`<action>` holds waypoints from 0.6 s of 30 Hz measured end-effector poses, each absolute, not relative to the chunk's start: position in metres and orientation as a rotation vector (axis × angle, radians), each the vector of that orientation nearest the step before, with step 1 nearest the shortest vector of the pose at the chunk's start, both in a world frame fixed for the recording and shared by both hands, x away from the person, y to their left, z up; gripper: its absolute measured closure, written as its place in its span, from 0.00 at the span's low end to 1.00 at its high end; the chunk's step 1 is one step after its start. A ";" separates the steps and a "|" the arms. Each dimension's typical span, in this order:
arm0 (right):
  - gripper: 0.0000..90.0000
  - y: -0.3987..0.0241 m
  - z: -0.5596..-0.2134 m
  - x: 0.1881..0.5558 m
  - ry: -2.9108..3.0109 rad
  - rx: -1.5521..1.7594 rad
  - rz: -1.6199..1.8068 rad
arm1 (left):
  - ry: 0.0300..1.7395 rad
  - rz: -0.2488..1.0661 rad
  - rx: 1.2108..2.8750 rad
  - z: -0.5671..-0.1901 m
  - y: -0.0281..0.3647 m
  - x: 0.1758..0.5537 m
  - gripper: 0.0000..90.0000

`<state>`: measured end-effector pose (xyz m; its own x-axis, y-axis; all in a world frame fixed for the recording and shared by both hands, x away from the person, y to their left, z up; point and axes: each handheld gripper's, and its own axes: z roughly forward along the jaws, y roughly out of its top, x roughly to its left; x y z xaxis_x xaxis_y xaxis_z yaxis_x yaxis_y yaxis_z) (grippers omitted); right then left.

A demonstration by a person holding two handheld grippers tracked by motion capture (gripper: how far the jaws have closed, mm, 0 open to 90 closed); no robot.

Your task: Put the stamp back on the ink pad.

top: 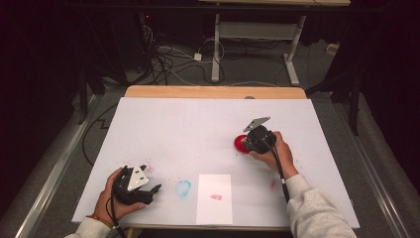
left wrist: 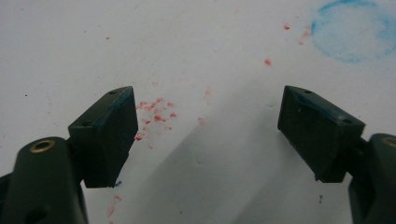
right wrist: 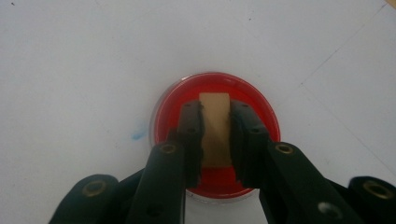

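Note:
A round red ink dish point(top: 239, 144) point(right wrist: 261, 109) sits right of the middle on the white table cover point(top: 188, 129). My right gripper point(top: 246, 144) point(right wrist: 215, 106) points down into it, shut on a small tan wooden block point(right wrist: 215, 123) whose lower end is at the red surface; whether it touches I cannot tell. My left gripper point(top: 151, 179) point(left wrist: 208, 93) rests low at the front left, open with nothing between its jaws, over scattered red specks point(left wrist: 156, 114).
A white sheet of paper point(top: 214, 213) lies at the front middle with a small red mark point(top: 216, 197) on it. A round blue smudge point(top: 183, 187) point(left wrist: 355, 30) is left of it. The table's wooden far edge point(top: 213, 92) and floor cables point(top: 163, 59) lie beyond.

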<state>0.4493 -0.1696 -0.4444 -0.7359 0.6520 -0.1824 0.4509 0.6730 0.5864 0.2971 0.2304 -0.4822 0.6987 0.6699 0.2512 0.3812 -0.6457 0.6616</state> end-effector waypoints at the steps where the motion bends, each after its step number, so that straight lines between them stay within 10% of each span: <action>1: 0.84 -0.170 -0.445 0.450 2.512 0.871 0.740 | 0.800 0.653 2.325 -0.482 0.230 0.297 0.22; 18: 0.67 -0.174 -0.435 0.444 2.464 0.867 0.801 | 0.797 0.654 2.320 -0.481 0.232 0.297 0.22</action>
